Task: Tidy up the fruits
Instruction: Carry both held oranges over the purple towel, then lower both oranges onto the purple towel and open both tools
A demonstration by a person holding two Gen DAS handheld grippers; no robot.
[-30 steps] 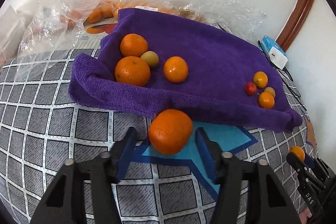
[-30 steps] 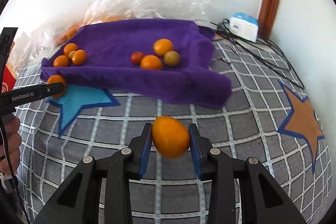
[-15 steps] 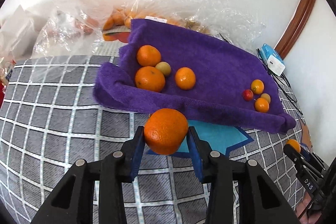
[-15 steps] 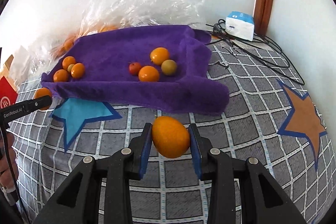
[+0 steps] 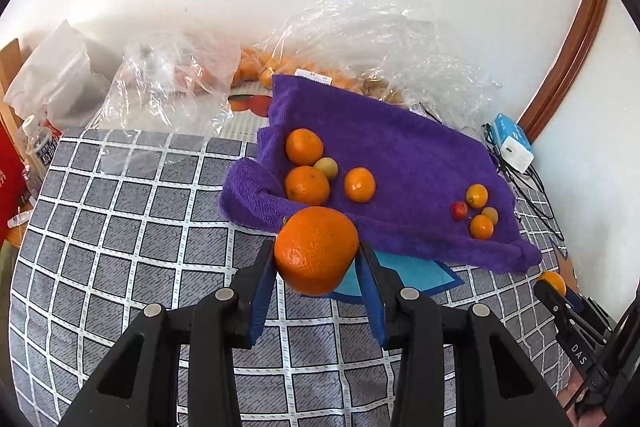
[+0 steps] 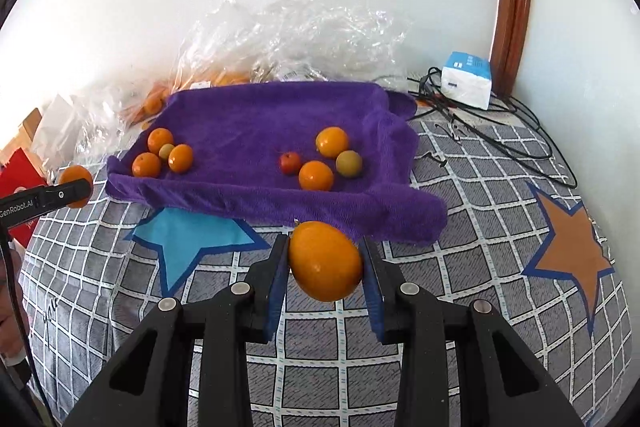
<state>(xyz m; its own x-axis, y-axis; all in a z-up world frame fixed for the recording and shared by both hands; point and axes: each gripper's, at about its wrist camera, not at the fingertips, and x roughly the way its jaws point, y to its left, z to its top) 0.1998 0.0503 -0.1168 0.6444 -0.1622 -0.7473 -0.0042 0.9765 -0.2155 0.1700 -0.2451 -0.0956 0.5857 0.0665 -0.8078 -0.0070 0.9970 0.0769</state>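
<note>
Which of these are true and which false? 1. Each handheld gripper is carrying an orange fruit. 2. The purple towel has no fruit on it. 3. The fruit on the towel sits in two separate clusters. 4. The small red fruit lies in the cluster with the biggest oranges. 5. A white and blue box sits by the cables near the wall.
1. True: the left gripper clamps an orange, and the right gripper clamps an orange fruit.
2. False: the purple towel holds eight fruits.
3. True.
4. False: the small red fruit lies in the other cluster.
5. True: the box.
</note>
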